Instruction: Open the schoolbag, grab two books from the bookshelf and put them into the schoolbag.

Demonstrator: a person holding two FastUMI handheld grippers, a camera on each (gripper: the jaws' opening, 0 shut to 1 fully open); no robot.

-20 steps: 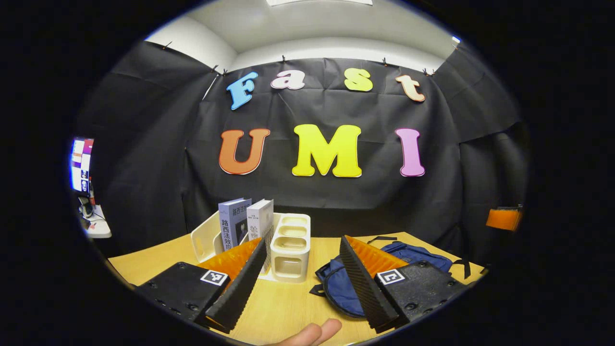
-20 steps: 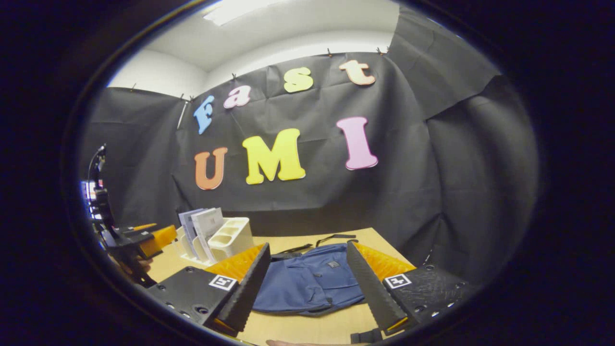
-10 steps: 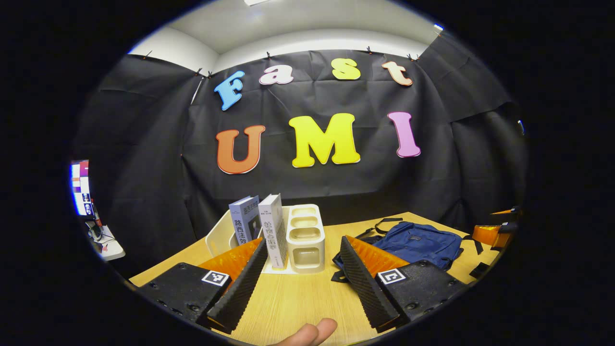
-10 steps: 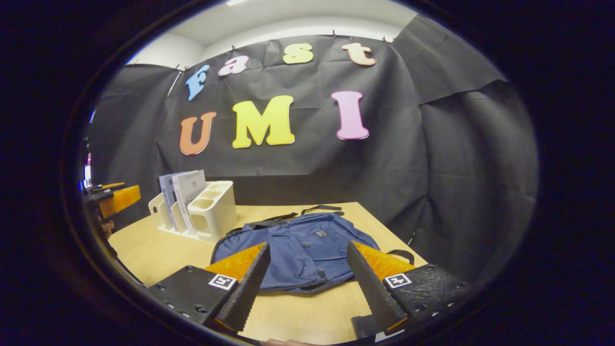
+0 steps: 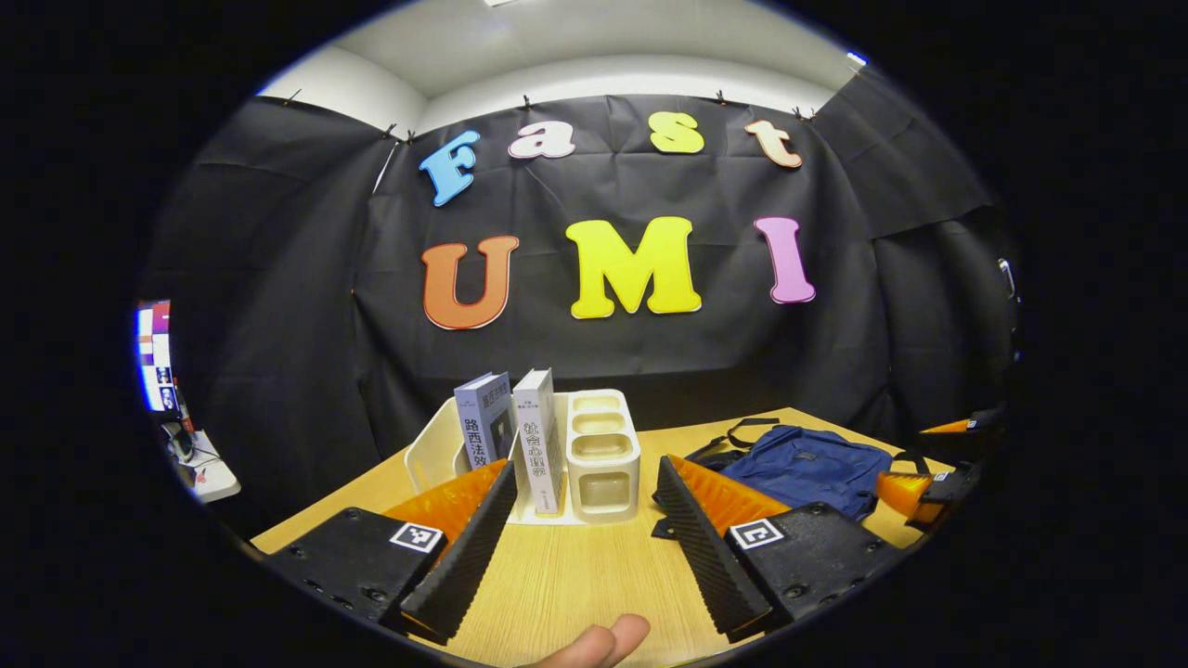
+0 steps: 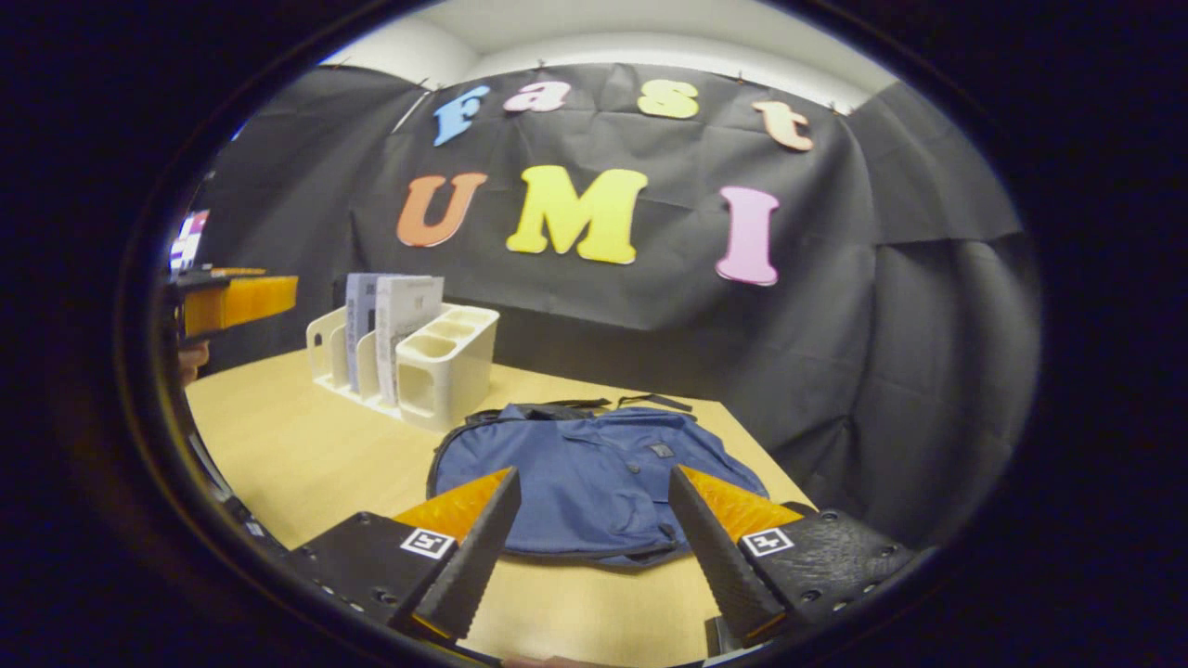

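On the wooden table (image 5: pixel 575 575), two books (image 5: pixel 515 436) stand upright in the cream bookshelf (image 5: pixel 594 455) at the left, and the blue schoolbag (image 6: pixel 585 482) lies flat and closed just to its right. The left gripper (image 5: pixel 580 543) hangs above the table before the bookshelf with fingers spread, holding nothing. The right gripper (image 6: pixel 594 557) hovers over the schoolbag's near edge, fingers likewise spread and empty.

Blue schoolbag (image 6: pixel 594 473) flat, two books (image 5: pixel 520 436) upright
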